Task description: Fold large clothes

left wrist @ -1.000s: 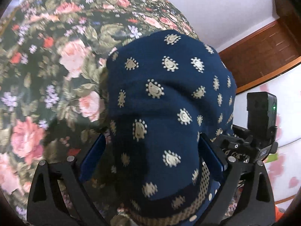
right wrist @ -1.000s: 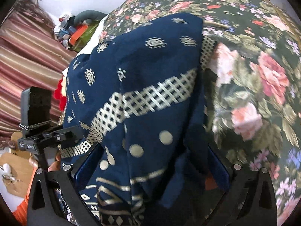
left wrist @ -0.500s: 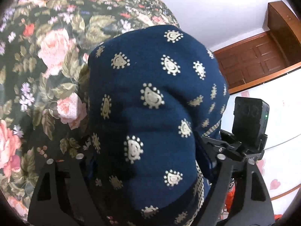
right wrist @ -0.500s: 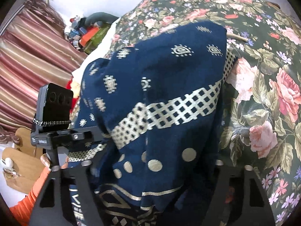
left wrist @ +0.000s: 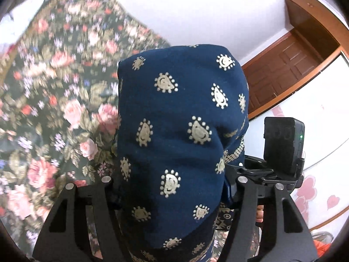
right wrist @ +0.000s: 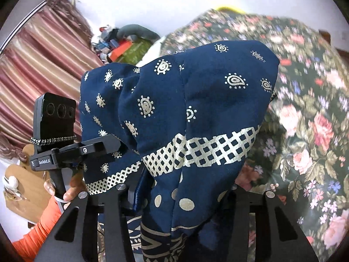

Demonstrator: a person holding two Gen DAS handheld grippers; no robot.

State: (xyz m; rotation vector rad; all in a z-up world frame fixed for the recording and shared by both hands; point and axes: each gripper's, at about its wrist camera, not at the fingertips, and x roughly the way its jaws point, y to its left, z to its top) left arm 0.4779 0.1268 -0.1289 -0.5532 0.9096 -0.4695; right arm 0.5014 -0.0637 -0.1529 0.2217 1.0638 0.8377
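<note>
Left wrist view: left gripper point(left wrist: 170, 187), jaws just closing, clamped on thick bundle of navy cotton garment with cream paisley print point(left wrist: 174, 120), raised ahead of it above floral bedspread point(left wrist: 54, 109).

Right wrist view: right gripper point(right wrist: 178, 194), jaws likewise just closing, clamped on same garment. Risk: bulky uneven bunch; layers may slip out, spoiling fold.

The left gripper point(left wrist: 172, 187) has just been closing its jaws on a bunched fold of the navy garment point(left wrist: 181, 126) with pale paisley motifs, which bulges up between the fingers. The floral bedspread point(left wrist: 56, 100) lies behind it; a wooden door point(left wrist: 281, 74) stands at right.
</note>
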